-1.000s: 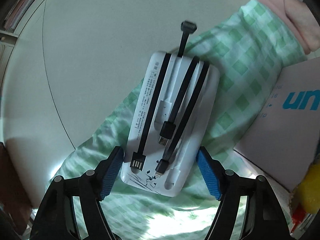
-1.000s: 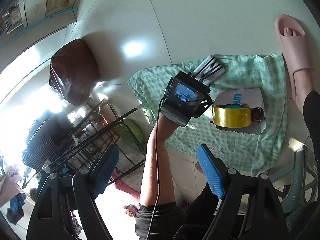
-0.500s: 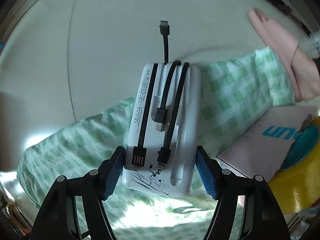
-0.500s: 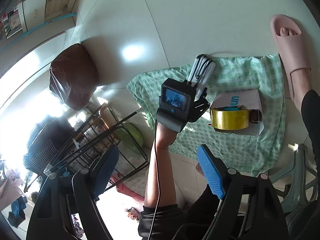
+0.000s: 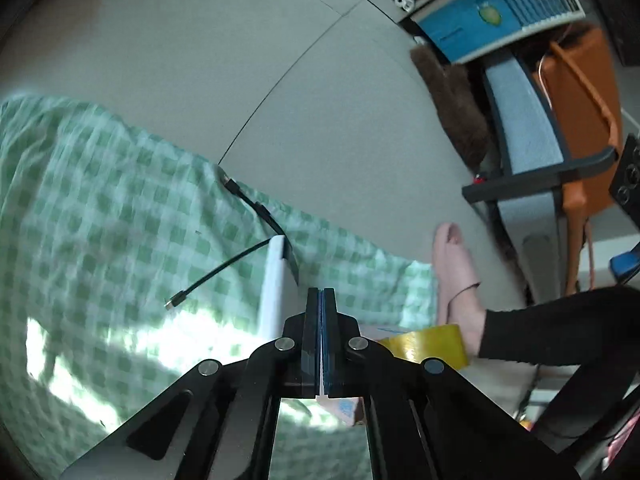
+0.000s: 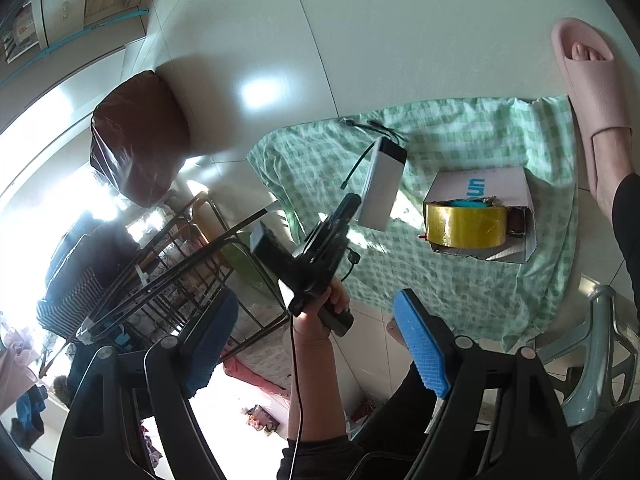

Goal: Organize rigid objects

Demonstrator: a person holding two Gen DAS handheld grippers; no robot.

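The power bank (image 6: 382, 184) now stands on edge, left fingers (image 5: 316, 340) together, right fingers (image 6: 420, 344) apart.

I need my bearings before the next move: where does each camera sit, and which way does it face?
Left wrist: on the left gripper, low over the green checked cloth, looking along its shut jaws past the white power bank toward the pink slipper; a black-trousered leg shows.
Right wrist: on the right gripper, raised, looking down at the floor between open jaws; the left hand shows, holding its gripper.
Shared: power bank, cloth, slipper, yellow tape roll.
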